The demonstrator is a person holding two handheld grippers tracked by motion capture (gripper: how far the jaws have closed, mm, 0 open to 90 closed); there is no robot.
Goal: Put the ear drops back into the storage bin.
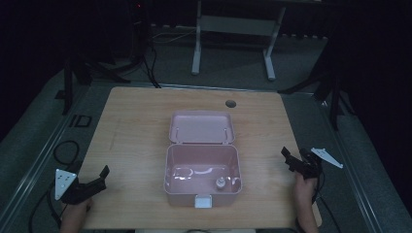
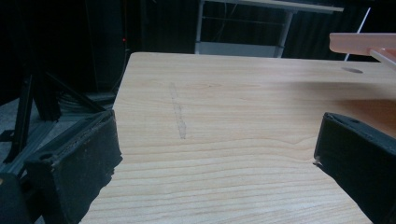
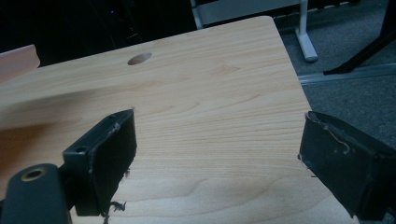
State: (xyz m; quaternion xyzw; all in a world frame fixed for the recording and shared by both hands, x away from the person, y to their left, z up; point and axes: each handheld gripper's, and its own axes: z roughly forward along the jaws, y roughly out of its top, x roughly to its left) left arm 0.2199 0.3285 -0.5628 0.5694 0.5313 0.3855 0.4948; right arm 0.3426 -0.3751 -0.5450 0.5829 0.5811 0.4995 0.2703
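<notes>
Pink and wide open, the box sits in the middle of the wooden table, with its lid flipped back on the far side and a small round thing lying inside near its near right corner. The left gripper rests at the near left of the table, well apart from the box, and its jaws are spread wide with nothing between them. The right gripper is at the near right edge, also well apart from the box, and its jaws are spread wide and hold nothing too.
</notes>
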